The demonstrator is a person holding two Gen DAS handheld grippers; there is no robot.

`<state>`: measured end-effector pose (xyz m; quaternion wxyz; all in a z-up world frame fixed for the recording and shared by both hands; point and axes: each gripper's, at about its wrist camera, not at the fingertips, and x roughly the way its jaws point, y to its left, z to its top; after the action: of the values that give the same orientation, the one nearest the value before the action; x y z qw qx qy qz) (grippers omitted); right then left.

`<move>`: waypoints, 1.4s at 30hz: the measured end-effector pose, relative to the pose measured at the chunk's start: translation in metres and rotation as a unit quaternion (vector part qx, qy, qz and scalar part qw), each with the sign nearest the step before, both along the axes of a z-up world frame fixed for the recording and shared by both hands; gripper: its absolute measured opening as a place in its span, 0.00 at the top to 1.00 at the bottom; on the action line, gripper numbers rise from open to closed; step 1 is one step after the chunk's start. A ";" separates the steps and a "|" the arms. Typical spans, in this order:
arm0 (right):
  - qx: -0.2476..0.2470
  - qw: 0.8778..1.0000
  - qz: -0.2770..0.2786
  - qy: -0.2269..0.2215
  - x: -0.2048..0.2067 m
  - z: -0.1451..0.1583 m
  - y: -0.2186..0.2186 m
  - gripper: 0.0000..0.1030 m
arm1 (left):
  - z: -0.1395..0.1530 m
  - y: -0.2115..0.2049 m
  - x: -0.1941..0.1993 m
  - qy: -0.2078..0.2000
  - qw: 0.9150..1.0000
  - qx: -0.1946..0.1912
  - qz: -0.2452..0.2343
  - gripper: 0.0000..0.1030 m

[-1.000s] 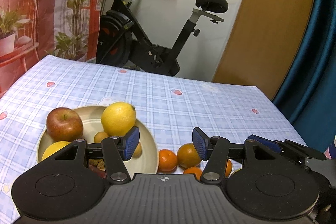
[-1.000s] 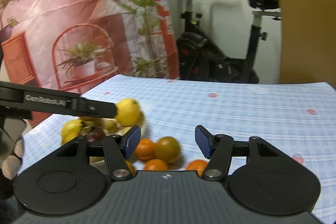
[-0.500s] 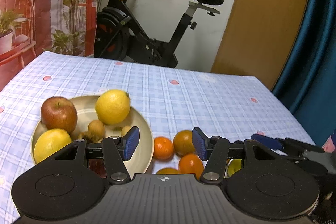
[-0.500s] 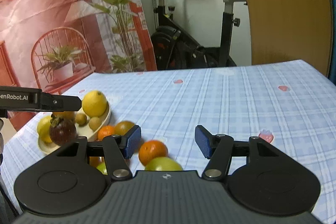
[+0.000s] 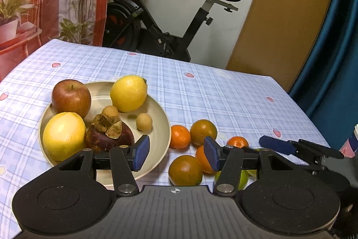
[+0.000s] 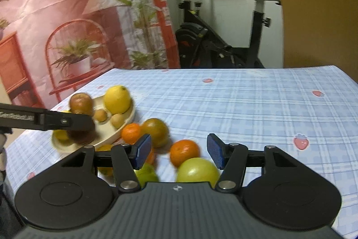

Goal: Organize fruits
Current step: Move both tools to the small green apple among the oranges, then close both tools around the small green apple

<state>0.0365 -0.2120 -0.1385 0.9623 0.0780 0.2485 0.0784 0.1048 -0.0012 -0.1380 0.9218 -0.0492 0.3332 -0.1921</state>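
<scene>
Mangosteen (image 5: 109, 134) now in plate (image 5: 160, 127); left tongs (image 5: 175, 152) empty.

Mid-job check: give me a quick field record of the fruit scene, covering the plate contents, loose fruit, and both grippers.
plate: beige plate on the checked tablecloth
on plate: red apple, two lemons, mangosteen, two small brown fruits
loose on cloth: oranges beside the plate, green fruits nearer the right gripper
left gripper: open, empty
right gripper: open, empty, above loose fruit
</scene>
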 end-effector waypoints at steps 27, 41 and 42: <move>-0.037 0.995 0.059 0.074 0.001 -0.026 0.041 0.49 | -0.015 -0.037 -0.001 0.045 0.993 0.004 -0.110 0.47; -0.029 0.995 0.064 0.076 -0.002 -0.027 0.040 0.49 | -0.034 -0.056 0.006 0.068 0.986 0.020 -0.151 0.55; -0.030 0.995 0.063 0.077 -0.001 -0.028 0.039 0.49 | -0.035 -0.056 0.006 0.068 0.986 0.020 -0.152 0.55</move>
<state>0.0352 -0.1726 -0.1666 0.9352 0.0392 0.3288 0.1256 0.1109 -0.0571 -0.1727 0.8578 0.0074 0.4029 -0.3190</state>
